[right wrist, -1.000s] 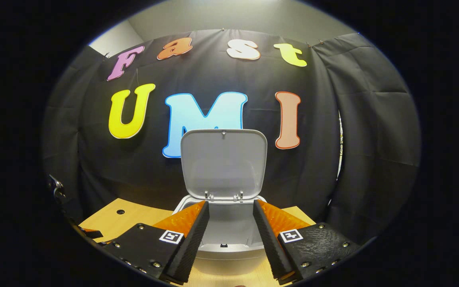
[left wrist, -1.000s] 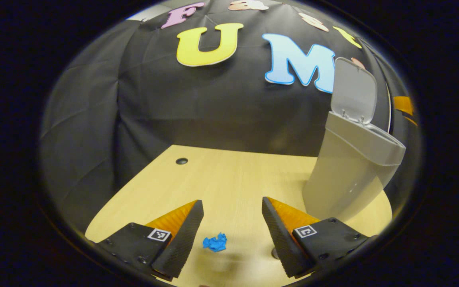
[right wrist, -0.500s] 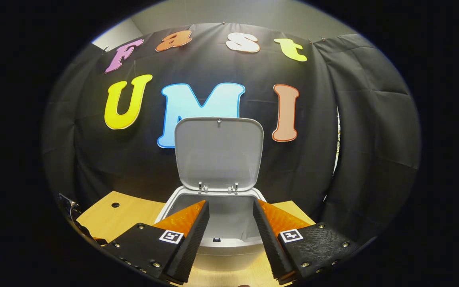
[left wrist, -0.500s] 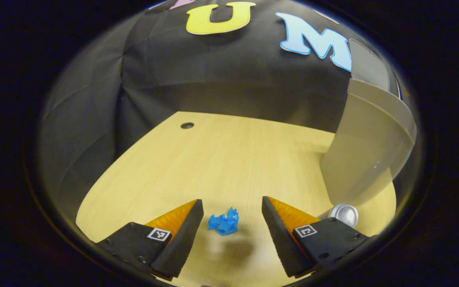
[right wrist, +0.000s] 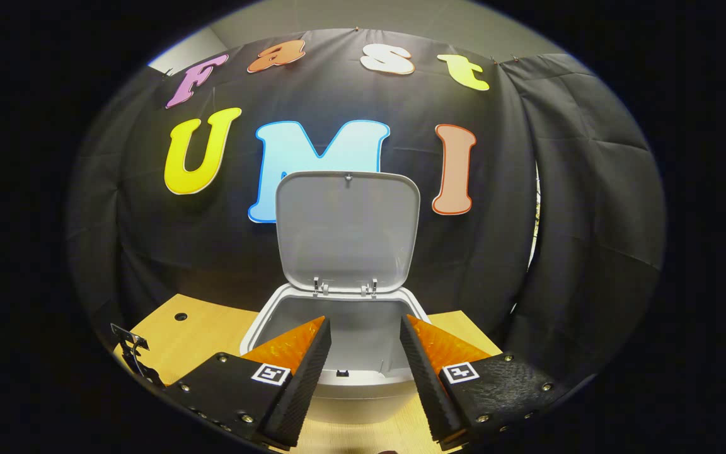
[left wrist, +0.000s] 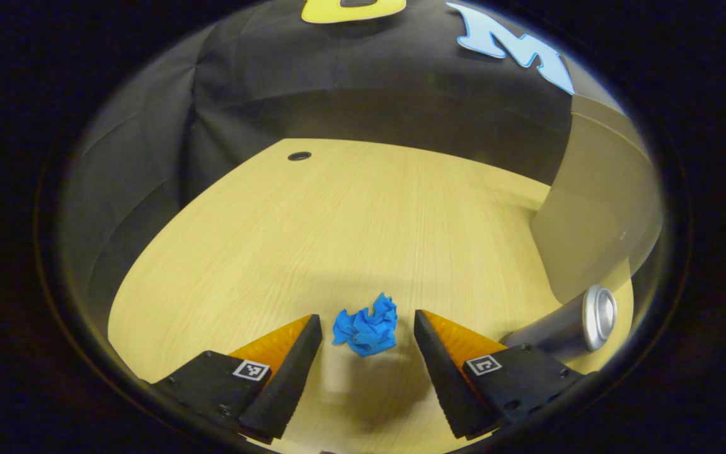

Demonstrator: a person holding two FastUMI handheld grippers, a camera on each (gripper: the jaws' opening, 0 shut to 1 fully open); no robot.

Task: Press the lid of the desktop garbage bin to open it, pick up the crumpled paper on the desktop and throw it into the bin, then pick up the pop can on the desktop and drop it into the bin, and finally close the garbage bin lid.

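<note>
1. The crumpled paper [left wrist: 366, 326] lies on the worktop [left wrist: 350, 221], between the left claw [left wrist: 368, 328] fingers, touching neither.
2. The pop can [left wrist: 568, 325] lies on its side right of the paper, just before the bin [left wrist: 596, 208].
3. The bin's lid [right wrist: 346, 230] stands raised behind its mouth; the right claw [right wrist: 365, 334] hangs before it.

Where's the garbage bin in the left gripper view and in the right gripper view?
Left gripper view: the garbage bin stands at the right edge, side wall showing, beside the pop can.
Right gripper view: centre, lid up, mouth open past the right tongs.
Shared landmark: the round hole in the desktop, left of the bin.
</note>
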